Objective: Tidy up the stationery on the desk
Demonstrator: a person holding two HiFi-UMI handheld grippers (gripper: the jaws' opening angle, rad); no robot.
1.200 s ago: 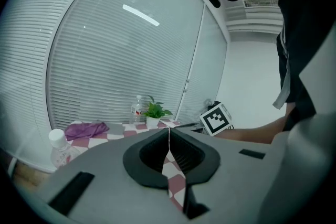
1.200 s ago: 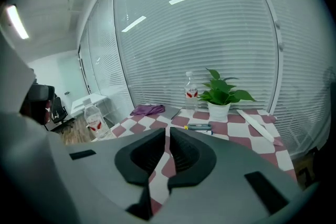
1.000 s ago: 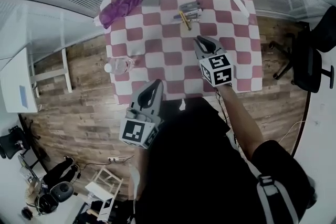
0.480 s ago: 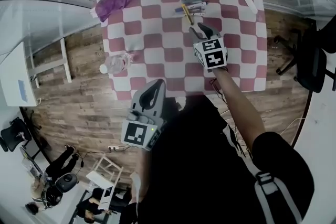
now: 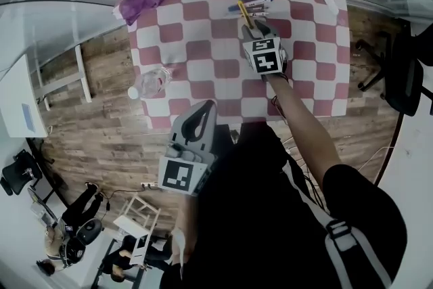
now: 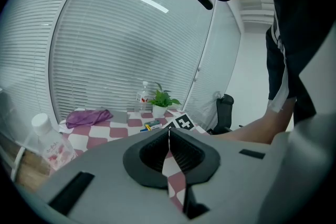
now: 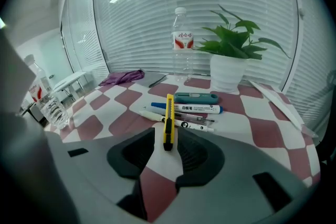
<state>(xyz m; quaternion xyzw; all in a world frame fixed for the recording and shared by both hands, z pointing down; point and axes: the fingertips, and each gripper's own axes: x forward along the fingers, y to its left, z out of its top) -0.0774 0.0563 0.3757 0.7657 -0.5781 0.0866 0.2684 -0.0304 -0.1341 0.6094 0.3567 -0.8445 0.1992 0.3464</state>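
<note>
Checkered table (image 7: 252,113), blinds behind. Right hand-held gripper (image 7: 167,139), frame centre: jaws apart, just been opening, unclamped. The yellow utility knife (image 7: 168,118) has its near end between them, long axis running straight ahead toward the pens (image 7: 194,108). Left hand-held gripper (image 6: 168,136): closed, empty, farther off.

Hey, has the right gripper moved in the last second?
Yes. The right gripper advanced across the checkered tablecloth toward the yellow utility knife; its jaws have just been opening, and the knife's near end lies between them, ungripped.
</note>
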